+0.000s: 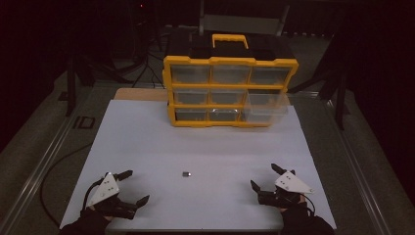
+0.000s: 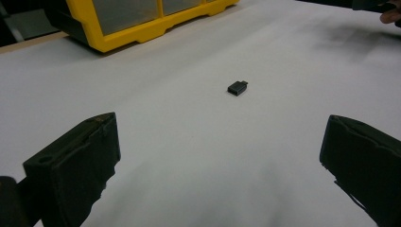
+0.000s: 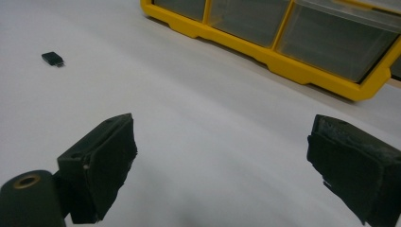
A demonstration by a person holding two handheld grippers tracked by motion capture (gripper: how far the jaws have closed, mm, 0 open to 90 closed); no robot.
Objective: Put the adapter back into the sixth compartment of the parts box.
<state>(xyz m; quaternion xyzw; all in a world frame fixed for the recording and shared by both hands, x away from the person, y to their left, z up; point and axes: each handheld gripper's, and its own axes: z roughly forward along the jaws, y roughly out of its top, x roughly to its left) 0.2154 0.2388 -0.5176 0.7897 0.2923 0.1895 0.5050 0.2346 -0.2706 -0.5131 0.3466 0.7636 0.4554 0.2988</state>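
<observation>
Bare white sheet surrounds the adapter; organizer stands far behind.

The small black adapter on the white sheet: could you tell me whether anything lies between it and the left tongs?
Nothing visible does. The small black adapter lies alone on the bare white sheet ahead of the open left tongs; the yellow drawer organizer stands well beyond it.

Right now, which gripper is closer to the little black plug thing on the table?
Left, by a little. The left gripper sits below and left of the small black adapter. The right gripper sits farther off, to its right. Both have jaws open.
</observation>
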